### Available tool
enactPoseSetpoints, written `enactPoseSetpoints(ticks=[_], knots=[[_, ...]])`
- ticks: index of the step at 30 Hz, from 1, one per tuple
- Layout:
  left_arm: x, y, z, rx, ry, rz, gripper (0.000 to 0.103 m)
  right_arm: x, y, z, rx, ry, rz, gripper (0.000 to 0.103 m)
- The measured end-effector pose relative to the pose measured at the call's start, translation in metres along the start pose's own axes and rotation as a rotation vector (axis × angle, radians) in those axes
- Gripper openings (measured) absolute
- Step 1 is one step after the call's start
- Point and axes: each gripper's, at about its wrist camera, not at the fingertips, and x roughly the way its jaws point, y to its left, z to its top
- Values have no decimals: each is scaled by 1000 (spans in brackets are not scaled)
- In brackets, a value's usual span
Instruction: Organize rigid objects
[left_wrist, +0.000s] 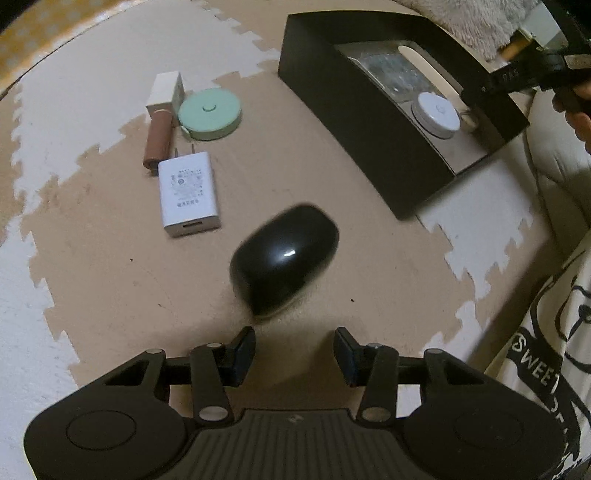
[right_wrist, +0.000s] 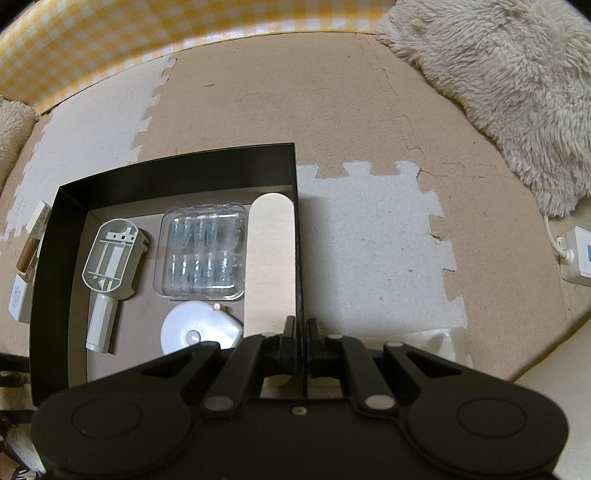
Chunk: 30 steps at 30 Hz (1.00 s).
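You are working over a tan-and-white foam puzzle-mat floor (left_wrist: 92, 258); lying on it are a glossy black oval case (left_wrist: 284, 260), white rectangular charger (left_wrist: 188, 194), mint round tape measure (left_wrist: 209, 114), brown tube (left_wrist: 159, 142) and black open box (right_wrist: 177, 173).

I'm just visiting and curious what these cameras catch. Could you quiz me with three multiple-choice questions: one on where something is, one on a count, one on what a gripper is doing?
1. Where does the black oval case lie?
A. inside the black box
B. on the floor mat just ahead of the left gripper
C. on the fluffy rug

2. How many things lie inside the black box?
A. two
B. four
C. seven

3. What is the right gripper doing?
A. clamping the box wall
B. holding the charger
C. hanging open

Answers: 1 B, it sits before the open left gripper. 2 B, four items show. 3 A, its fingers pinch the wall.
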Motion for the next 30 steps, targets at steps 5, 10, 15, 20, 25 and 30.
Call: enactPoseSetpoints(ticks=[5,10,15,20,25,30], knots=[[-14,9,3,-70,-98,28,49,0,0,0,-1,0,-1,6],[-29,17,9,-147,-213,68,49,0,0,0,-5,1,-4,7],[-28,15,21,-250,-278,86,62,0,1,0,-6,1,-7,7],[-13,4,33,-262,-252,90,62,0,1,0,-6,1,-6,7],[6,4,40,-285,-235,110,62,0,1,0,-6,1,-6,7],[12,5,50,-278,-269,142,62,0,1,0,-6,1,-7,7]])
